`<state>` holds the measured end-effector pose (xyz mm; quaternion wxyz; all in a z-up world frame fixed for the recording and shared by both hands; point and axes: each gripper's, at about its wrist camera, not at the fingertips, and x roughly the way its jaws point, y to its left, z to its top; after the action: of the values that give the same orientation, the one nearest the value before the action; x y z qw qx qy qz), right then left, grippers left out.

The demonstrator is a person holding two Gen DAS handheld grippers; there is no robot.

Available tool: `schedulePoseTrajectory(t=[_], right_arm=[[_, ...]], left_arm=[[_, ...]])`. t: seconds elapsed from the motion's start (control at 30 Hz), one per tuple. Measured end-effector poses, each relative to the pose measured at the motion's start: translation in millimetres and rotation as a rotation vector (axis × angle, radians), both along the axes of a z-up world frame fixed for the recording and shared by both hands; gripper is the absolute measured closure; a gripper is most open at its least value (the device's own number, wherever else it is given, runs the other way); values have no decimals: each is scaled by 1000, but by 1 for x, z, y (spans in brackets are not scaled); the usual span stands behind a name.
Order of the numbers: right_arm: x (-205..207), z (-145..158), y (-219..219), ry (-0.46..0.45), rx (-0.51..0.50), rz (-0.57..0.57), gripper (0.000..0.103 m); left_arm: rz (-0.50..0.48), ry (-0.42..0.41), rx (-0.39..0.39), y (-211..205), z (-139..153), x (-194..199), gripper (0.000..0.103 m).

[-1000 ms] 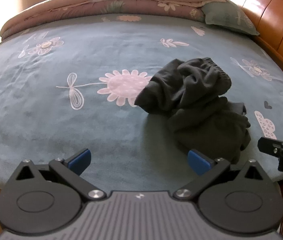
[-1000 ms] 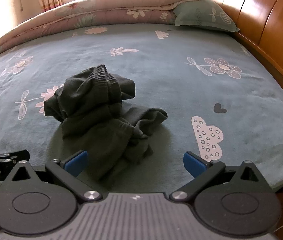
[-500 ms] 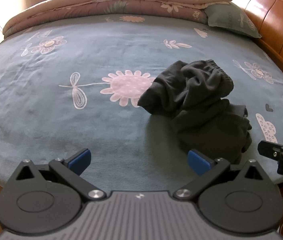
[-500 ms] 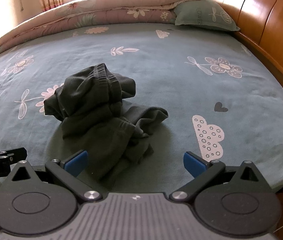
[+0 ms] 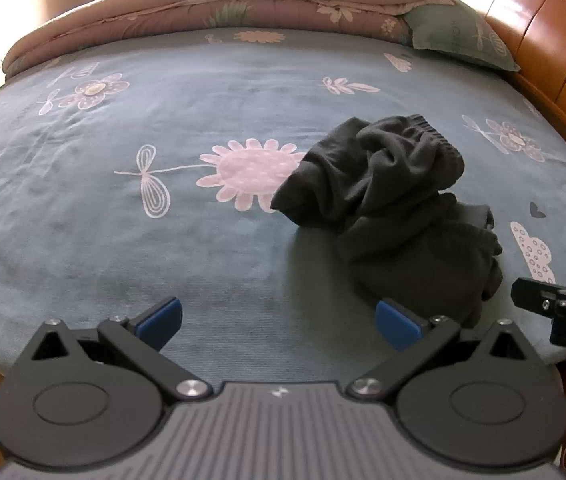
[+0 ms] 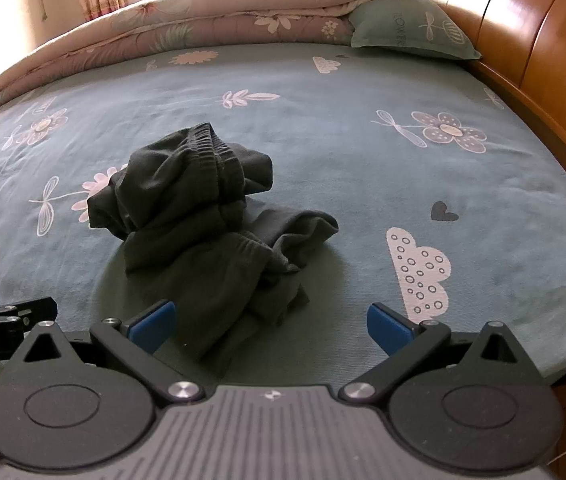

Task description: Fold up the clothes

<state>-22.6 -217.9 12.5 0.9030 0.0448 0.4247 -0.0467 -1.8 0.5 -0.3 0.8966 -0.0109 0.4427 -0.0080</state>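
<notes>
While both the left gripper (image 5: pixel 279 322) and right gripper (image 6: pixel 271 324) gape empty at the frame bottom, the crumpled dark garment (image 6: pixel 207 224) lies mid-frame on the floral bedsheet (image 6: pixel 363 168), folded quilt (image 6: pixel 203 20) and pillow (image 6: pixel 407 28) along the top.

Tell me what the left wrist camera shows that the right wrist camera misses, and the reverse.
Only the left wrist view shows the whole pink sunflower print beside the clothes, and the right gripper's finger. Only the right wrist view shows the whole cloud print clear of the clothes, and the left gripper's finger. Both show the crumpled dark garment on the bed sheet, the green pillow, and open, empty grippers.
</notes>
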Motion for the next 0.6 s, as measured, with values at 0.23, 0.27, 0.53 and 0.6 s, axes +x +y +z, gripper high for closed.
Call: schedulePoseTrajectory(t=[0.23,0.27,0.53,0.6], right_arm=[[1,-2,2,8,-1,2,0],[1,-2,2,8,-1,3,0],[3,-3,4,14,-4,5,0],[3,-3,4,13,-3,6,0]], left_arm=[[6,5,-4,3,-3,1,1],[8,4,-5,4,-3,1,1],[17,5,-9,5,-5,1,1],[19,6,-9,5,-5,1,1]])
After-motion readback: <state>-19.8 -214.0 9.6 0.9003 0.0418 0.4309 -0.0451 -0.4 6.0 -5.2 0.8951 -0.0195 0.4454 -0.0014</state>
